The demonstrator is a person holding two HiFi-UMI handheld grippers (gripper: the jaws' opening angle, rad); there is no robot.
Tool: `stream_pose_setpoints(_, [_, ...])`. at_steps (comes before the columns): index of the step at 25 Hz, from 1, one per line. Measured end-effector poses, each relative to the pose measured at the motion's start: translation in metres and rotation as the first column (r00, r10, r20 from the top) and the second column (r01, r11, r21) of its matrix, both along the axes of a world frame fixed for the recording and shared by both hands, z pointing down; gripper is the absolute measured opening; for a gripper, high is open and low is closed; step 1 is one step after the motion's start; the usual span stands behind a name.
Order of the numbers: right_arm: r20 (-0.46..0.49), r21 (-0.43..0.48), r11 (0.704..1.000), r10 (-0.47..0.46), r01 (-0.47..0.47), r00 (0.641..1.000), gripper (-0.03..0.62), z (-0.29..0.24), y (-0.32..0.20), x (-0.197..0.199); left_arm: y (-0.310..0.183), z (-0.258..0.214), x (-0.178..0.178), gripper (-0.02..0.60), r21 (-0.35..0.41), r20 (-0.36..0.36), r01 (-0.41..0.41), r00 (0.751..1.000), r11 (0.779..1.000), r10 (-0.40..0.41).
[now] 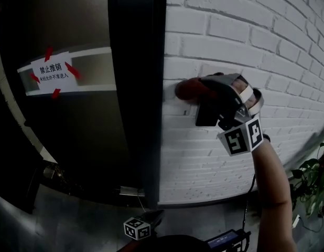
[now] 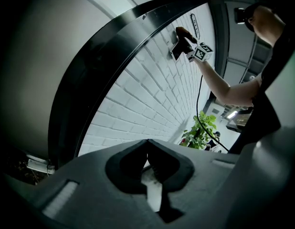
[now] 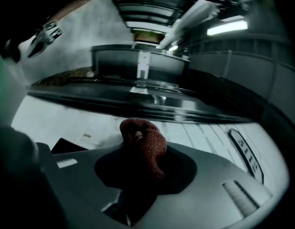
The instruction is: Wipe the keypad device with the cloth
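Nearest you, your left gripper (image 2: 147, 144) hangs low, jaws together on nothing. Your raised right gripper (image 1: 204, 91) is clamped on a bunched reddish-brown knit cloth (image 3: 143, 142), held at the white brick wall (image 1: 240, 41) just beside the black rectangular keypad device (image 3: 66, 146).

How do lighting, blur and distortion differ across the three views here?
Head view: dim, corners vignetted black, white brick wall evenly lit. Left gripper view: sharp, but fisheye bends the door frame into an arc. Right gripper view: background soft and smeared, ceiling light glaring, red cloth fairly crisp.
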State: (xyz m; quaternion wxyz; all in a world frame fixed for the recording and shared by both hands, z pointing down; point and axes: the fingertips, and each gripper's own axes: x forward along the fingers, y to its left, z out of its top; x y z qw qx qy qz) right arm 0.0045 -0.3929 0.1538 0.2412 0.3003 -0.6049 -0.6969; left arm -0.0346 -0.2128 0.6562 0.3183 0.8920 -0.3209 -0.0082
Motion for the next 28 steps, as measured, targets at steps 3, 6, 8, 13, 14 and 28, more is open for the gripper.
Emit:
stream_pose_setpoints(3, [-0.219,0.099,0.994,0.074,-0.053,0.973,0.090,0.050,-0.005,-0.011,-0.002,-0.002,0.007,0.005,0.006,-0.007,-0.023,1.000,1.000,0.023])
stream_pose_setpoints(6, [-0.317,0.102,0.994,0.074,-0.044,0.946,0.087,0.095,-0.004,-0.013,-0.003,-0.002,0.007,0.005,0.006,-0.010,-0.033,0.999,0.999,0.033])
stream_pose_setpoints(8, [-0.368,0.077,0.996,0.061,-0.035,0.928,0.087,0.120,-0.001,-0.012,-0.002,-0.001,0.003,0.005,-0.001,-0.008,-0.031,0.999,1.000,0.031])
stream_pose_setpoints(13, [-0.136,0.024,1.000,0.013,-0.010,0.991,0.100,0.079,0.002,0.010,0.000,0.002,-0.001,0.005,-0.013,-0.002,-0.024,1.000,1.000,0.023])
stream_pose_setpoints(14, [-0.046,0.005,1.000,0.003,-0.003,0.999,0.101,0.060,0.002,0.021,0.001,0.002,-0.001,0.005,-0.012,-0.001,-0.026,1.000,1.000,0.026])
stream_pose_setpoints(28, [0.412,-0.366,0.926,0.071,0.094,0.908,0.098,0.110,-0.004,0.088,0.011,0.003,0.009,0.005,-0.025,0.022,-0.066,0.998,0.998,0.066])
